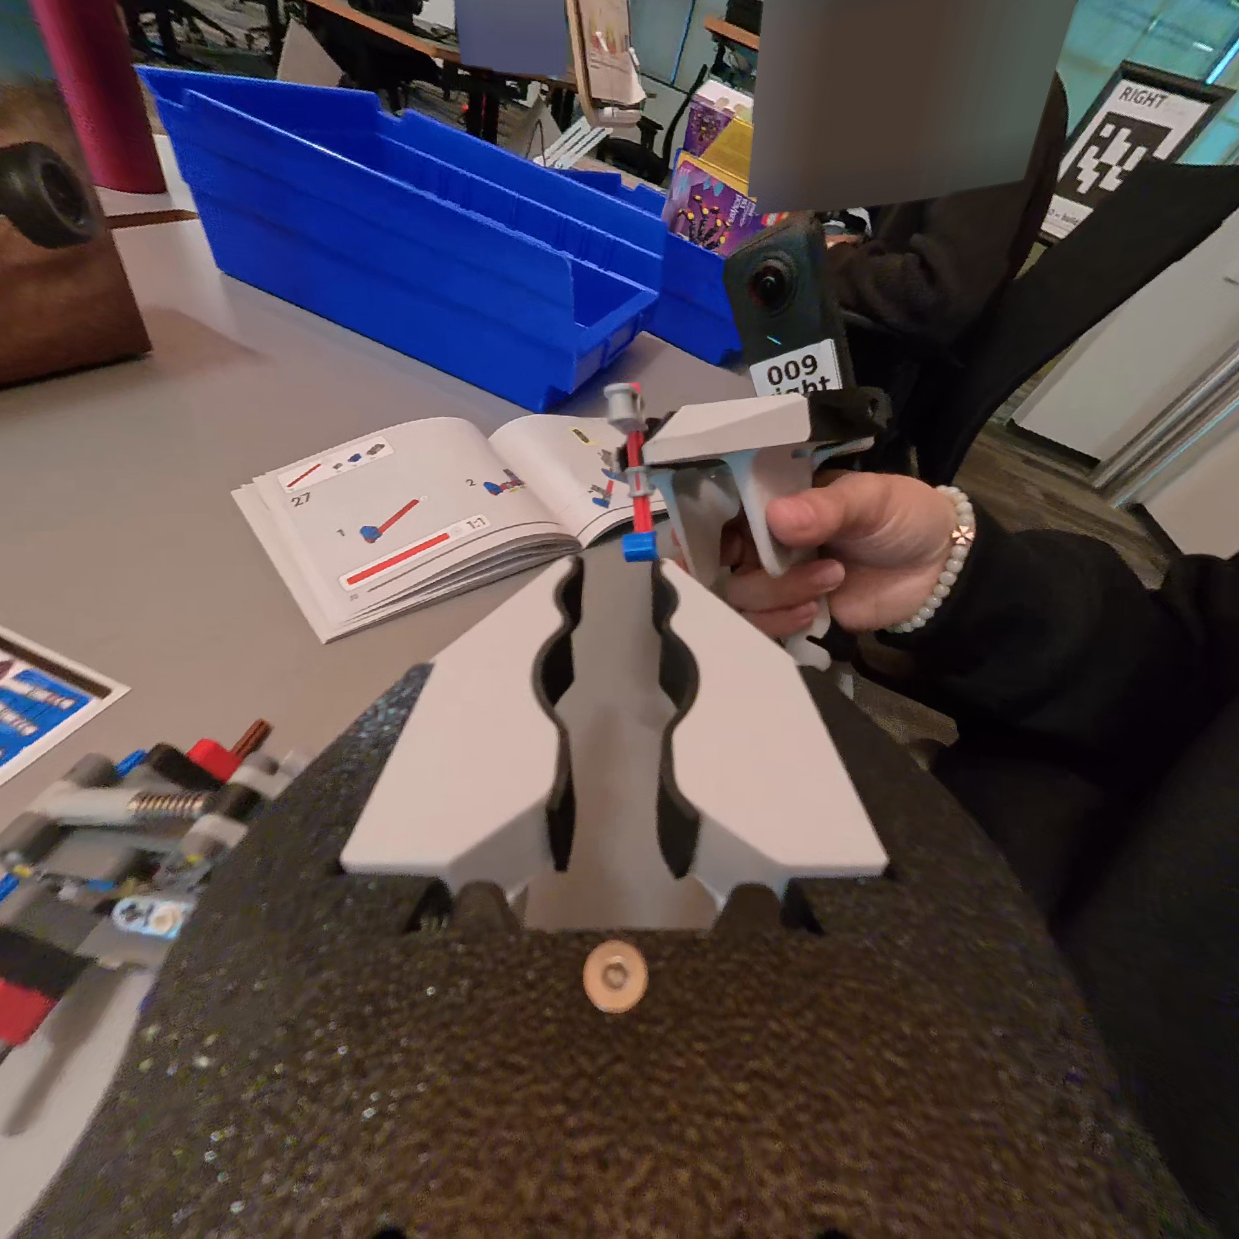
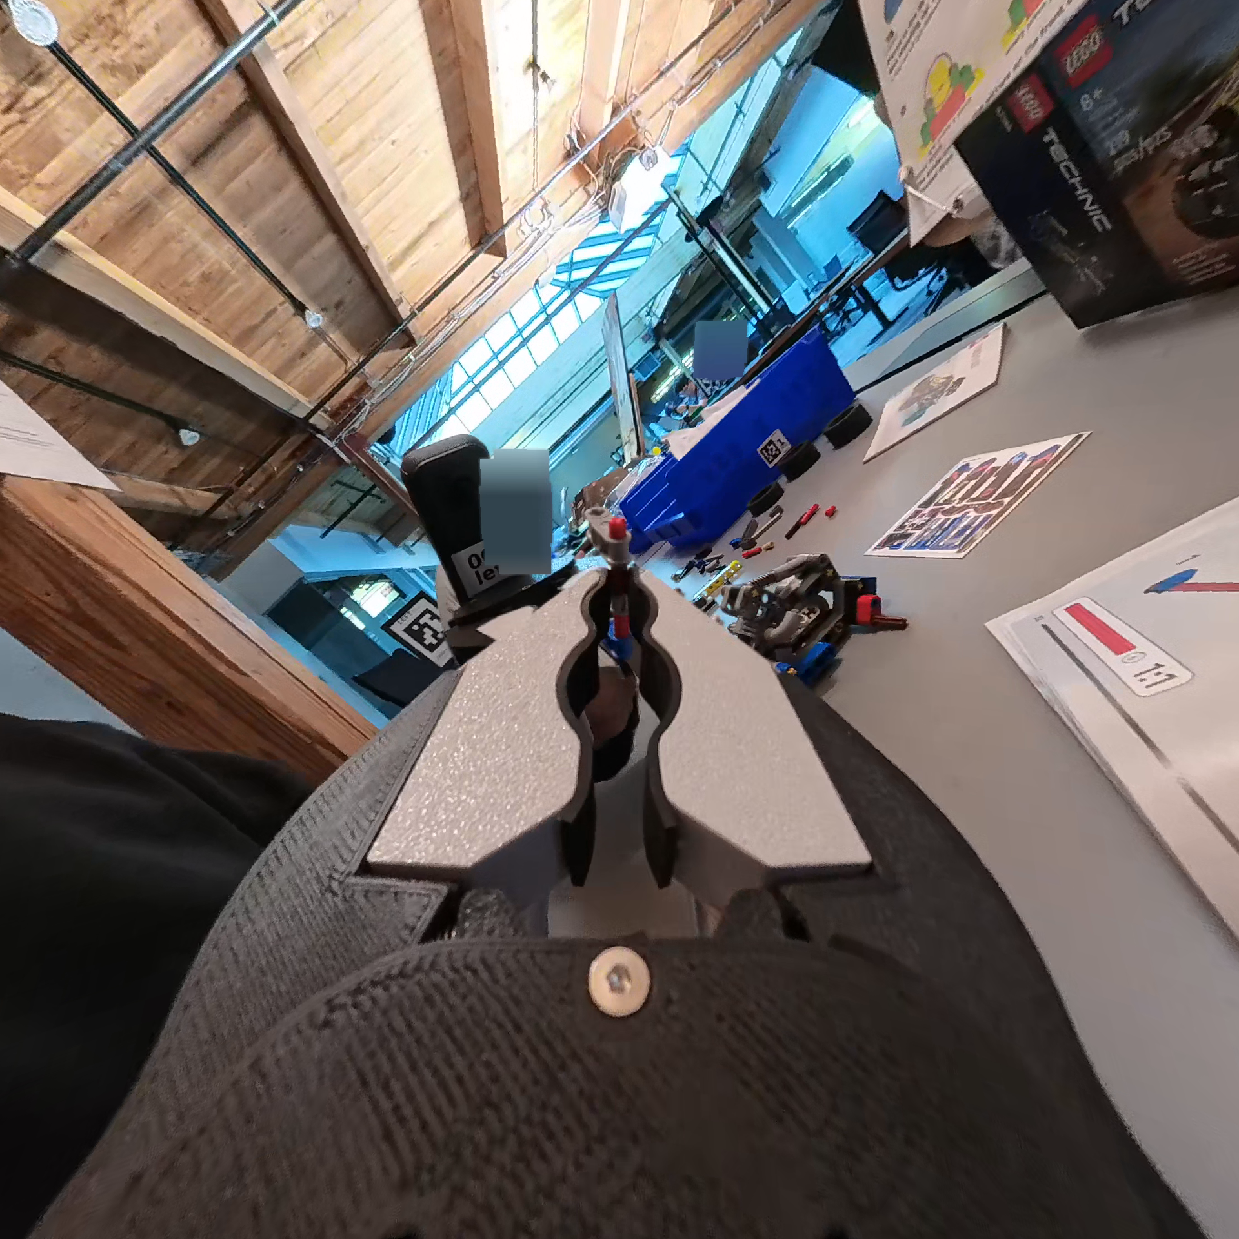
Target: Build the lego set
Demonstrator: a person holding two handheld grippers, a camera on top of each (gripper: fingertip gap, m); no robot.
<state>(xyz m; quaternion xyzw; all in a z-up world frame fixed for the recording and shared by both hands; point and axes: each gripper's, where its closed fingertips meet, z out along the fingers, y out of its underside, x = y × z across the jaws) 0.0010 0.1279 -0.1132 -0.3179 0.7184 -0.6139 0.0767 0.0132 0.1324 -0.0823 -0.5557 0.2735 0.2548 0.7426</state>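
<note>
Surroundings: I am seeing two blue bins sitting on the grey table behind the open instruction booklet; a sticker sheet and loose small parts are lying near the partly built model, and a dark product box is standing at the table's far corner.

In the way: From the left wrist view, the person's hand and the right gripper are sitting between my left gripper and the booklet's right page; the model is lying blurred at the lower left.

Task piece: The red axle assembly, with grey connectors near its top and a blue connector at its bottom end, is hanging in the air above the booklet, standing nearly upright, just beyond my left gripper's tips and not touching them.

Right tongs: They are clamping the red axle at their very tips, fingers pressed together on it.

Left tongs: Their fingers are standing apart with nothing between them.

Writing: The box, the booklet pages, the sticker sheet and white tags on both grippers are bearing print; square coded markers are showing on a bin and in the background.
</note>
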